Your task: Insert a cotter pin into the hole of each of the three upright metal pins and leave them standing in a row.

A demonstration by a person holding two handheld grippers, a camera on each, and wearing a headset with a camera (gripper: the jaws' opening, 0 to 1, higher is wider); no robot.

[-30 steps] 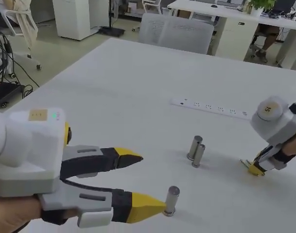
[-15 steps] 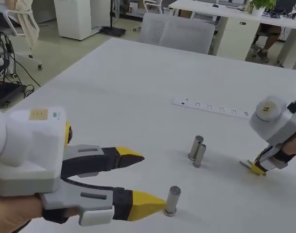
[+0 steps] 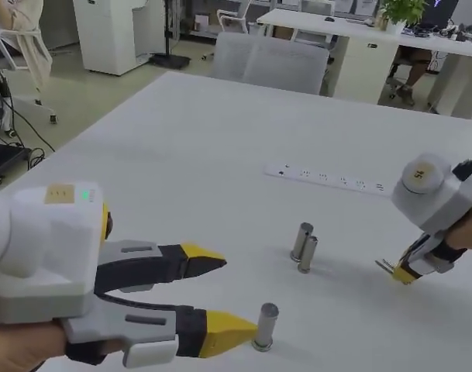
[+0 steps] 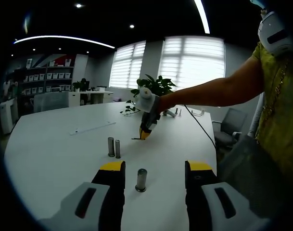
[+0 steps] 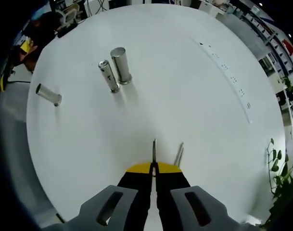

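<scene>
While the head view shows the left gripper (image 3: 239, 298) spread wide, one metal pin (image 3: 265, 326) stands at one of its tips, near the pair of metal pins (image 3: 304, 246). In the left gripper view this pin is seen between the jaws. In the right gripper view the right gripper (image 5: 154, 169) is clenched on a cotter pin (image 5: 154, 151), well apart from the pair, with a second cotter pin (image 5: 178, 154) just beside

Even overhead light, soft shadows, window glare, fisheye edges warped.
</scene>
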